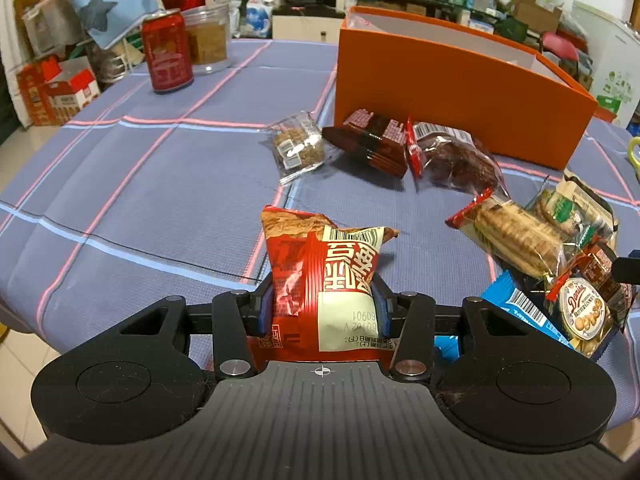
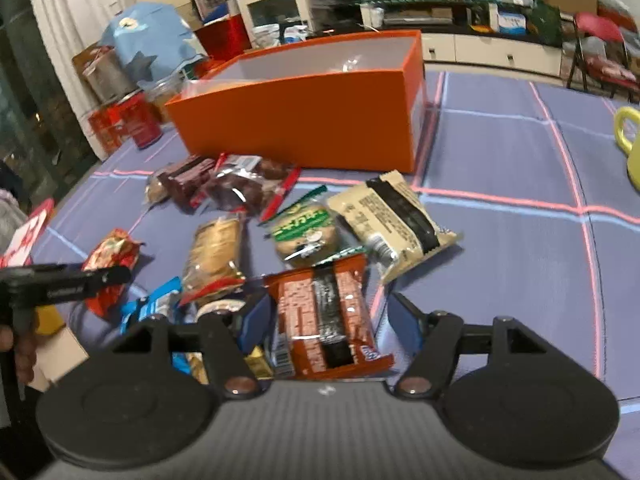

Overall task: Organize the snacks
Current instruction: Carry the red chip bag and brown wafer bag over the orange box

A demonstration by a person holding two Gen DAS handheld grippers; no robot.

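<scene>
My left gripper (image 1: 323, 304) is shut on a red and cream snack bag (image 1: 320, 276), held just above the blue checked tablecloth (image 1: 140, 184). The same bag shows in the right wrist view (image 2: 112, 264), with the left gripper's finger (image 2: 68, 280) across it. My right gripper (image 2: 326, 320) is open around a brown wrapped snack bar (image 2: 324, 320) that lies on the pile; its pads stand apart from the wrapper. An open orange box (image 1: 452, 88) stands at the back of the table, also in the right wrist view (image 2: 304, 120).
Loose snacks lie in front of the box: a clear granola pack (image 1: 298, 146), dark red packs (image 1: 376, 140), a biscuit roll (image 1: 516, 236), a green cookie pack (image 2: 306, 234), a cream packet (image 2: 394, 220). A red can (image 1: 167, 52) and a jar (image 1: 206, 38) stand far left. A yellow mug (image 2: 630, 140) is at right.
</scene>
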